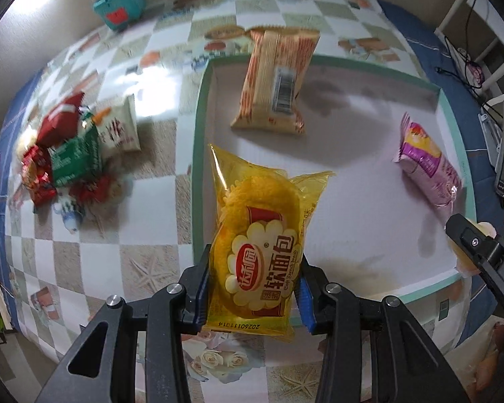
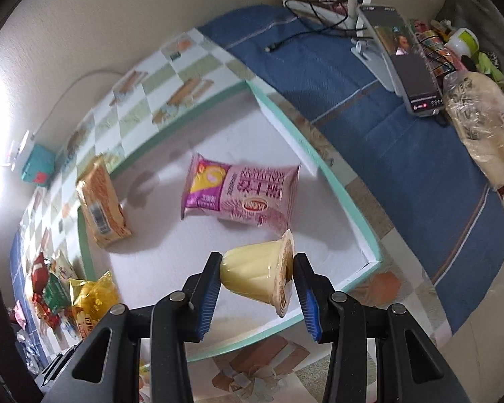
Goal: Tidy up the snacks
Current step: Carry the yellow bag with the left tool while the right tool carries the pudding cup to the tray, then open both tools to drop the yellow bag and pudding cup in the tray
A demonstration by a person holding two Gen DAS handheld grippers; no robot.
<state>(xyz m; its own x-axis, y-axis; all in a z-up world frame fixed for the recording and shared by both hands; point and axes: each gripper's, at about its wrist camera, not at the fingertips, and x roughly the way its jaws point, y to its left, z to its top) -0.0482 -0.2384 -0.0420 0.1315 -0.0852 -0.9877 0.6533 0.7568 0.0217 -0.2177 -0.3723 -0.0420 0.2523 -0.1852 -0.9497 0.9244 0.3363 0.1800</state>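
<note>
Both cameras look down, close, into the shallow green-rimmed tray (image 1: 198,134) on the tabletop (image 1: 144,262). The left wrist view hangs almost straight above the tray's near left edge. The right wrist view tilts in over the tray's (image 2: 349,215) near right corner. Both share the tray floor, its orange packet (image 1: 275,80) (image 2: 100,201) and pink packet (image 1: 426,164) (image 2: 242,194)

Glossy yellow plastic bread wrapper (image 1: 252,235); matt white tray (image 1: 352,201) floor

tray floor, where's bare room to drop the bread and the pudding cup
Free: the tray floor between the orange pack and pink pack, and the near strip below both, toward the front rim. Crowded: the snack pile on the cloth left of the tray.
</note>
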